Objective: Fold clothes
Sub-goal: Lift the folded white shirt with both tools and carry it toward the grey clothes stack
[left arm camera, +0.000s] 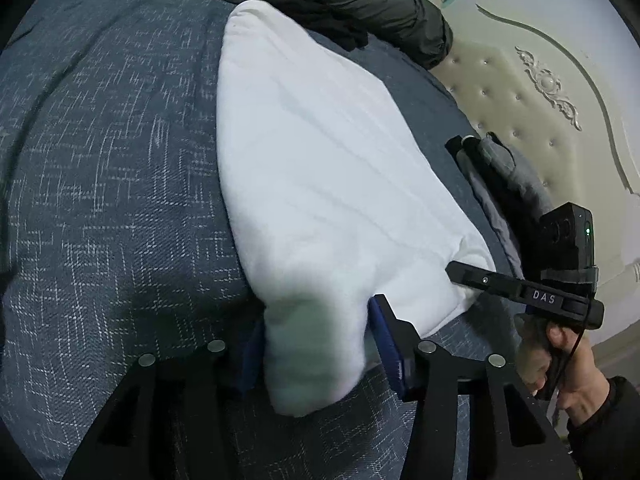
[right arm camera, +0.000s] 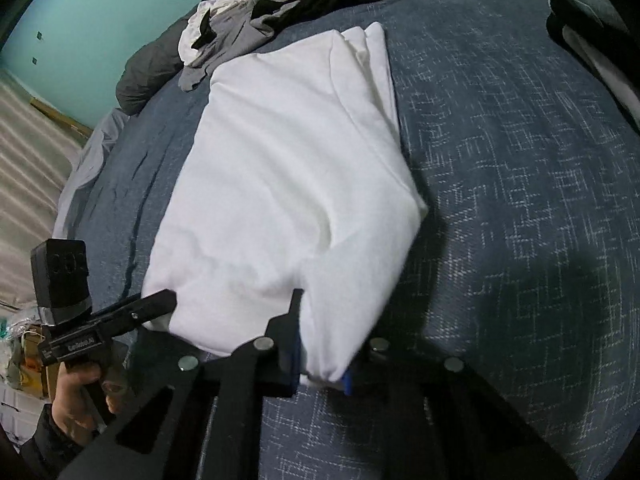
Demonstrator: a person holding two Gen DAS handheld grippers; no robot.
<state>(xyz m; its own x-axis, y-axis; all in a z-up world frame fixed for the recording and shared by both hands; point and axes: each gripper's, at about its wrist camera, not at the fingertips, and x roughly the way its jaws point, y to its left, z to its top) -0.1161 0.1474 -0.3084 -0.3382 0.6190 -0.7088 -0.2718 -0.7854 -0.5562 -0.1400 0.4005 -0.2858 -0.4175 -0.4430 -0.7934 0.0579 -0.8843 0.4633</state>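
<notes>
1. White soft cotton garment (left arm camera: pixel 320 168), partly folded into a long flat panel, lies on the dark blue bedspread with a white cross-hatch weave (left arm camera: pixel 112 160). Its long axis runs straight away from both cameras toward the far pile of loose clothes.
2. Left gripper (left arm camera: pixel 316 344): blue-padded fingers (left arm camera: pixel 386 344) straddle the near left corner of the garment, cloth bunched between them. I read that as clamped on the cloth, with the jaws part-closed around a thick wad.
3. Right gripper (right arm camera: pixel 320 360): clenched on the near right corner; the blue pads show at either side of the pinched hem.
4. Key relation: both grippers sit on the same near short edge, side by side, 1 per corner. Neither is nearer, and the rest of the garment stretches ahead of the fingers. Judgement: a fold along the long axis would carry this edge forward toward the far end, but the same scene fits just having laid the panel down.
5. Far end shows 2 stacked layers and a collar-like fold (right arm camera: pixel 360 46).
6. Grey and black loose clothes (right arm camera: pixel 256 12) sit just past the far end, near but apart.
7. Writing: "DAS" on the right gripper's side bar (left arm camera: pixel 544 298). The label on the left gripper's bar is too blurred to read.
8. Cream tufted headboard with carved scrollwork (left arm camera: pixel 540 92) is to the right.
</notes>
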